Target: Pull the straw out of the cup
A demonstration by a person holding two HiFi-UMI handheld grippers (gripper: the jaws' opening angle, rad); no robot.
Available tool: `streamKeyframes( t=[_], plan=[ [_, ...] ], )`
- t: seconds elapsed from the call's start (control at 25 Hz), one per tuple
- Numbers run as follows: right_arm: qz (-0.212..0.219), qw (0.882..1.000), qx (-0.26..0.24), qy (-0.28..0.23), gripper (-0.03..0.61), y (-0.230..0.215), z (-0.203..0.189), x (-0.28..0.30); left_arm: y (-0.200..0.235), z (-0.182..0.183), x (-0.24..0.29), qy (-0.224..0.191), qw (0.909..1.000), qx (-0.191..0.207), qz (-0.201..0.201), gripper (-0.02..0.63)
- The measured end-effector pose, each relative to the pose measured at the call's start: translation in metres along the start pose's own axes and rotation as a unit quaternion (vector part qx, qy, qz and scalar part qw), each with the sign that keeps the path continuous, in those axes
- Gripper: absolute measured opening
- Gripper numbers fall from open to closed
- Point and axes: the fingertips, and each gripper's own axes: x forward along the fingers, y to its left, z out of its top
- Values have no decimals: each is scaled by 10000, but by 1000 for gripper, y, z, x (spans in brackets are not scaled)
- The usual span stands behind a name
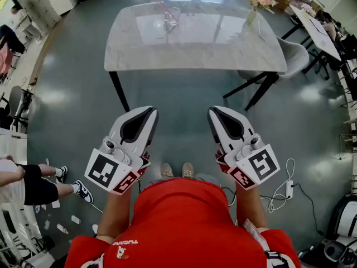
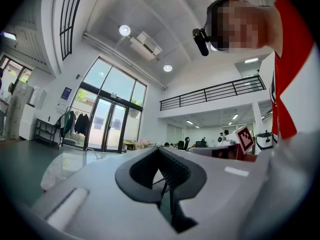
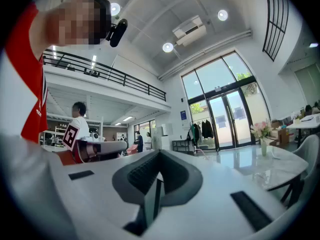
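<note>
A clear cup (image 1: 172, 19) with a pink straw (image 1: 165, 9) in it stands near the far edge of the marble table (image 1: 195, 43). Both grippers hang over the floor close to my body, well short of the table. My left gripper (image 1: 153, 112) has its jaws together with nothing between them, and so does my right gripper (image 1: 212, 111). In the left gripper view the left gripper (image 2: 160, 152) points level toward the table (image 2: 65, 169). The right gripper (image 3: 159, 155) likewise points level in its own view, with the table (image 3: 280, 166) at the right.
A vase of flowers (image 1: 254, 7) stands at the table's far right corner, also in the right gripper view as the vase (image 3: 263, 134). A grey chair (image 1: 295, 54) sits at the table's right end. A cable and plug (image 1: 287, 188) lie on the floor at my right. A person's legs (image 1: 39, 183) are at the left.
</note>
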Motion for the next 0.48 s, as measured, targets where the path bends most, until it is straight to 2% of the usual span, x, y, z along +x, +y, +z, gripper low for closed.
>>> streamKeyframes(
  t=[0.48],
  plan=[
    [-19,10000,55,-42,0,-4,1,-4,-3,-3,6,7,10000,-17,-54,5]
  ],
)
